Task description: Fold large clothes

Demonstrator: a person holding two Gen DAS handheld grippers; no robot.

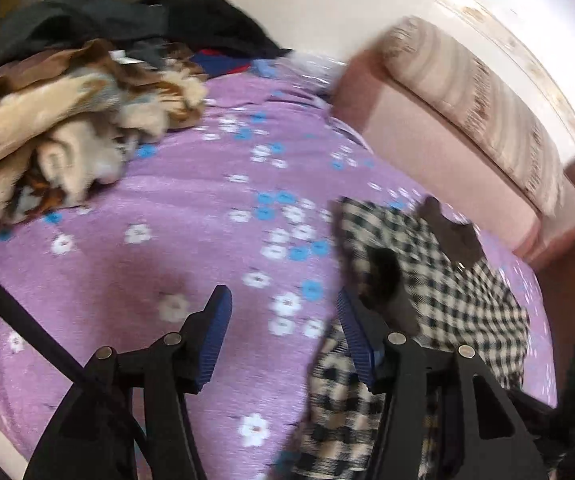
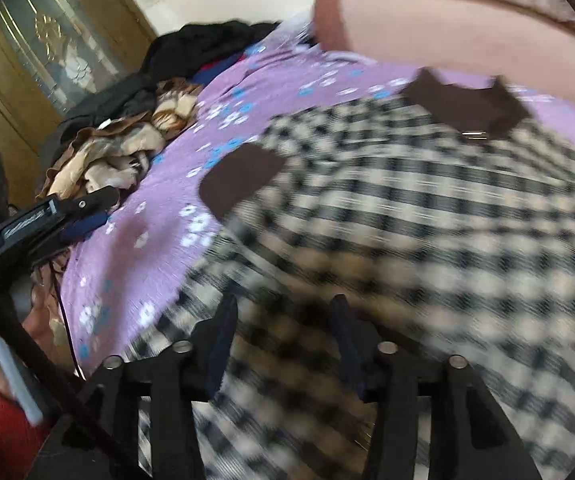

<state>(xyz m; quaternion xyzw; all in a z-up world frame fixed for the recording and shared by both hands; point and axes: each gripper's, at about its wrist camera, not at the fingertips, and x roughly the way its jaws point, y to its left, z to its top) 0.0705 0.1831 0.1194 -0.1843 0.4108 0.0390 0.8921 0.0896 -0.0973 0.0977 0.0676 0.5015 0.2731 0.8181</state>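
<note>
A large black-and-cream checked shirt with a brown collar and brown cuff lies spread on the purple flowered bedsheet. In the left wrist view the shirt lies to the right of my left gripper, which is open and empty over bare sheet. My right gripper is open just above the shirt's lower part, nothing between its fingers. The left gripper also shows in the right wrist view, at the left edge of the bed.
A heap of tan and brown clothes and dark clothes lies at the far end of the bed. A pink headboard with a striped cushion runs along one side. A wooden wardrobe stands beyond.
</note>
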